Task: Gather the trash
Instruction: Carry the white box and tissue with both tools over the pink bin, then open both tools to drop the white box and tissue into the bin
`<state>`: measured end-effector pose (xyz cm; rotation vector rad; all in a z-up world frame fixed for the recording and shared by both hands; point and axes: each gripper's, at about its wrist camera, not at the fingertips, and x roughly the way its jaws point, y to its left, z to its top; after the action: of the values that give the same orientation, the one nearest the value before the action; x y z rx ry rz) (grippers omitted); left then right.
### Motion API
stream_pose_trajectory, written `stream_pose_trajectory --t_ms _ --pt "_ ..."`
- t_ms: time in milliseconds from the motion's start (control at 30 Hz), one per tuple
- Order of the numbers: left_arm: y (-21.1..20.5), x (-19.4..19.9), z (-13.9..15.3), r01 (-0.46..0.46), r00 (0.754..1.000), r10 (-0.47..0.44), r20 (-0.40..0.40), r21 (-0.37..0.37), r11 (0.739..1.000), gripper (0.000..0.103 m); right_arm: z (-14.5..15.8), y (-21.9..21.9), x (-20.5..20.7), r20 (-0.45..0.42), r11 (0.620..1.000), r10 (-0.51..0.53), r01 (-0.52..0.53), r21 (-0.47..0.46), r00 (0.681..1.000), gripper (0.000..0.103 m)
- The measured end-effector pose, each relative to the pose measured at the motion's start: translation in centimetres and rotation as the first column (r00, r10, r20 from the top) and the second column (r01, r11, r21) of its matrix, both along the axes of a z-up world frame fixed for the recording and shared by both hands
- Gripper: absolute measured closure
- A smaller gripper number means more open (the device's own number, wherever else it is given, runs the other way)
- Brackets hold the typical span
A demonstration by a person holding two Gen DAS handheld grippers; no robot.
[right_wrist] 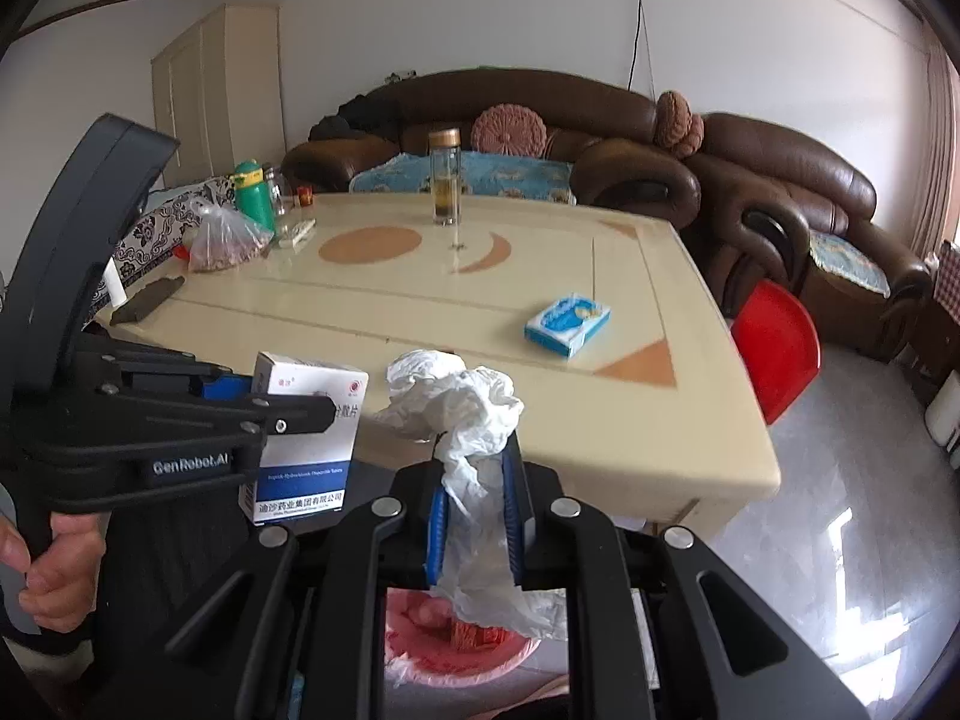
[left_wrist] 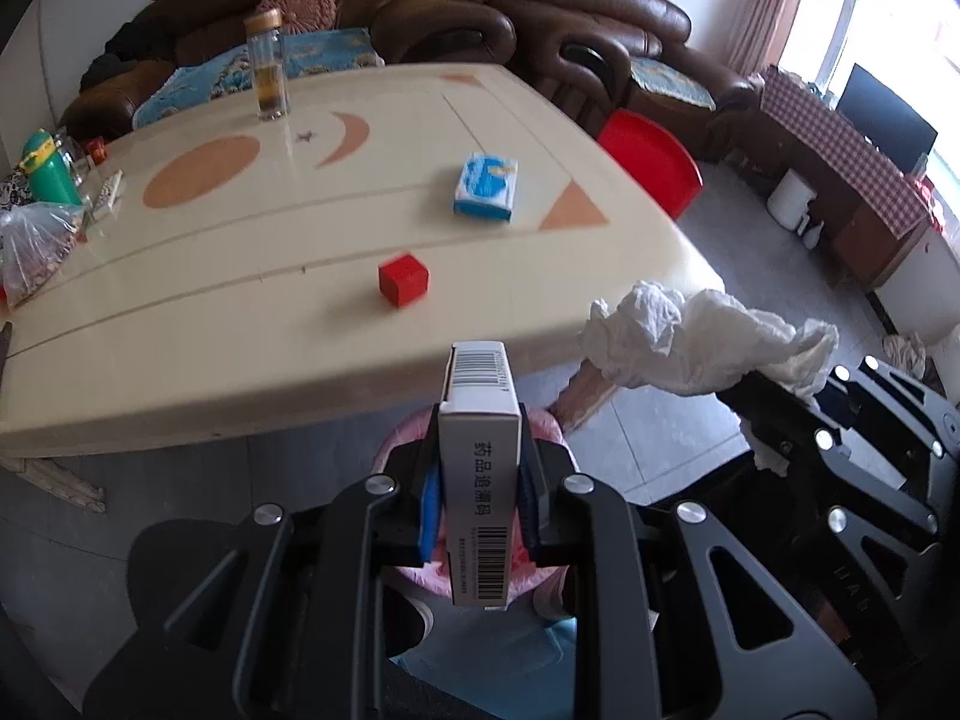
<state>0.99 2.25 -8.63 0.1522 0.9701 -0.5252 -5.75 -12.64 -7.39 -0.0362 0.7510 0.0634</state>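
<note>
Medicine box: white box (left_wrist: 480, 480) with barcodes, standing on edge between the blue pads of the left claw (left_wrist: 478, 501), pinched from both sides; it hangs off the near table edge, above a bin.
Tissue: crumpled white tissue (right_wrist: 465, 420) pinched in the right claw (right_wrist: 474, 516), its loose end bulging above the fingertips and trailing down behind them.
Bin: pink-lined bin (right_wrist: 456, 642) on the floor directly under both claws, some red scraps inside.
Claws: side by side, near each other, both just off the table's near edge; a bare hand (right_wrist: 54, 564) grips the left one's handle.
Table: cream table (left_wrist: 240, 312) with orange shapes.
On the table: red cube (left_wrist: 403, 279) near the front edge; blue and white tissue pack (left_wrist: 486, 186) further back to the right; glass bottle (left_wrist: 267, 66) with a gold cap at the far side; green bottle (left_wrist: 45, 171) and clear bag (left_wrist: 33, 252) at the left end.
Behind: brown sofa (left_wrist: 540, 18); red chair (left_wrist: 651, 159) beside the table's right end.
</note>
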Motion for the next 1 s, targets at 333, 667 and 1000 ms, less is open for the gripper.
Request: stream_pose_trajectory --t_ms 333,667,1000 --pt "-0.6 0.9 -6.0 0.030 0.993 -0.024 -0.113 0.047 0.998 0.082 -4.7 -0.8 1.1 -0.103 0.998 -0.017 0.022 0.053 0.995 0.087" --pt "-1.9 2.6 -11.9 0.051 0.975 -0.028 -0.220 0.099 0.994 0.082 -10.4 -1.9 2.9 -0.238 0.996 -0.013 0.033 0.078 0.971 0.087" --pt "-3.2 4.2 -17.4 0.067 0.942 -0.019 -0.334 0.130 0.989 0.082 -15.3 -2.8 4.7 -0.357 0.993 -0.001 0.043 0.108 0.934 0.087"
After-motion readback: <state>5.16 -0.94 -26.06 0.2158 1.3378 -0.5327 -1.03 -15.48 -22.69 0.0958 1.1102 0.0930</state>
